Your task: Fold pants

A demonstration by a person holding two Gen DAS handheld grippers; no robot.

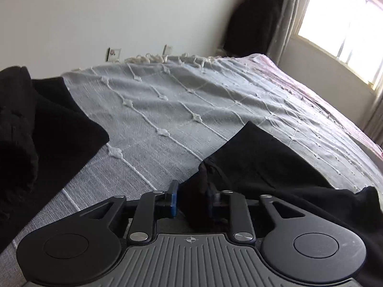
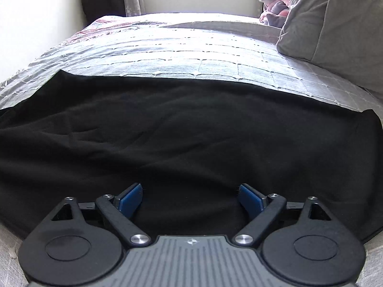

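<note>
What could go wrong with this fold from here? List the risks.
1. The left gripper pinches only a small bunch of the black pants, so the fabric may slip out on lifting.
2. The right gripper is open over flat cloth and may also catch the grey bedspread underneath.

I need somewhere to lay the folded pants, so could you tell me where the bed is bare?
Bare grey woven bedspread lies between the black pants and the black clothing pile, and beyond the pants towards the grey pillow. The near edge is crowded.
</note>
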